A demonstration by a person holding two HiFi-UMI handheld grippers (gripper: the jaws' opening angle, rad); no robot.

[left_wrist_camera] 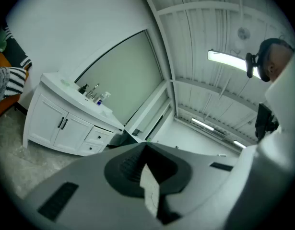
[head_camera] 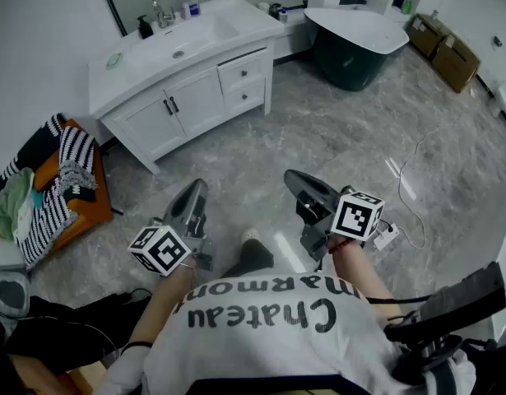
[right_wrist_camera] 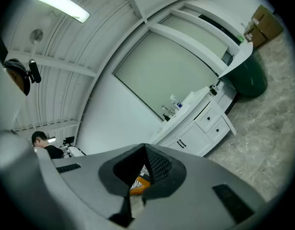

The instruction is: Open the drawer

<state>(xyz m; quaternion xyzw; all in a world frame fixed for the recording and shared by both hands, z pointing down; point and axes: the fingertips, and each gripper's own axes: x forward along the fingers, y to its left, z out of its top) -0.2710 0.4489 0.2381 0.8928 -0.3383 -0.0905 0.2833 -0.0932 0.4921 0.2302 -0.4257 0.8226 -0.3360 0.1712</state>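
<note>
- Your white shirt [head_camera: 261,319] fills the bottom of the head view, with both grippers held level just ahead of it over the grey marble floor [head_camera: 335,130].
- Left gripper [head_camera: 197,188]: its jaws are fully together with nothing between them.
- Right gripper [head_camera: 292,176]: its jaws also meet at the tips and grip nothing. The orange patch seen through the gap looks like background, not a held thing.
- The white vanity [head_camera: 137,72] stands against the far wall, well apart from both grippers. It has 2 drawers stacked at its right end, beside 2 doors.
- The upper drawer [head_camera: 243,66] and lower drawer [head_camera: 245,99] each carry 1 small dark knob at the middle of the front. The task does not say which drawer to open.
- Expect a stiff, rigid front that slides straight out, probably with light to moderate drag.
- Take hold of the knob, since the flat painted front likely offers no other purchase.
- The knob looks small and smooth, so it may slip. Seat the pads behind its head.
- Open 1 gripper's jaws before you reach it, then pull straight back, not sideways.
</note>
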